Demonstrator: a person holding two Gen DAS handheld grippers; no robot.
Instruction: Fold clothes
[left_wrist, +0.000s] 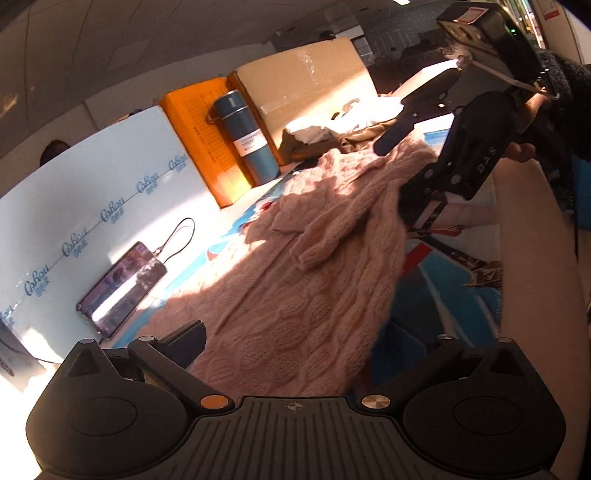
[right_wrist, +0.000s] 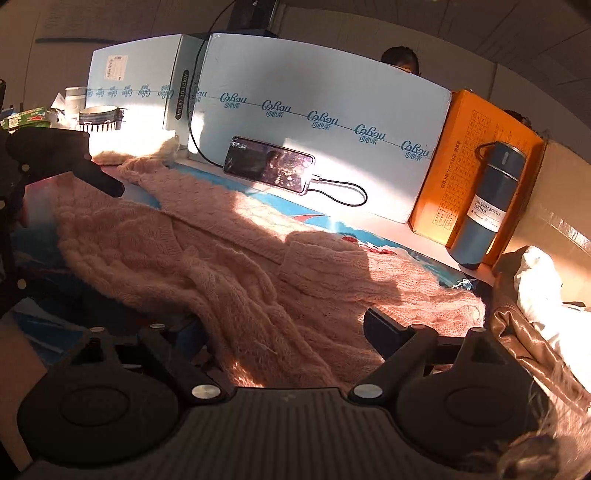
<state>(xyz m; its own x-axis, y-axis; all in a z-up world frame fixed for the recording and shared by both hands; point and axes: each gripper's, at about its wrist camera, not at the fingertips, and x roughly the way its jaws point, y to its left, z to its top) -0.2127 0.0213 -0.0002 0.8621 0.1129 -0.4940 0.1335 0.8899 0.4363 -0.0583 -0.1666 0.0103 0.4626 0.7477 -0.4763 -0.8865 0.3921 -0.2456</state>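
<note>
A pink cable-knit sweater (left_wrist: 295, 280) lies spread on a blue patterned cloth, with a sleeve folded across its middle; it also shows in the right wrist view (right_wrist: 229, 266). My left gripper (left_wrist: 291, 343) is open, its fingers (left_wrist: 184, 339) wide apart over the sweater's near edge. My right gripper (right_wrist: 284, 328) is open, with the sweater lying between its fingers (right_wrist: 384, 328). In the left wrist view the right gripper (left_wrist: 399, 177) hovers over the sweater's far right side. In the right wrist view the left gripper (right_wrist: 92, 177) is at the left, above the sweater.
A phone (right_wrist: 269, 164) on a cable leans against a pale blue box (right_wrist: 332, 92). An orange box (right_wrist: 472, 166) and a blue vacuum bottle (right_wrist: 484, 206) stand beside it. A brown garment (right_wrist: 528, 339) and white cloth (right_wrist: 546, 295) lie at the right. Cups (right_wrist: 99, 116) stand far left.
</note>
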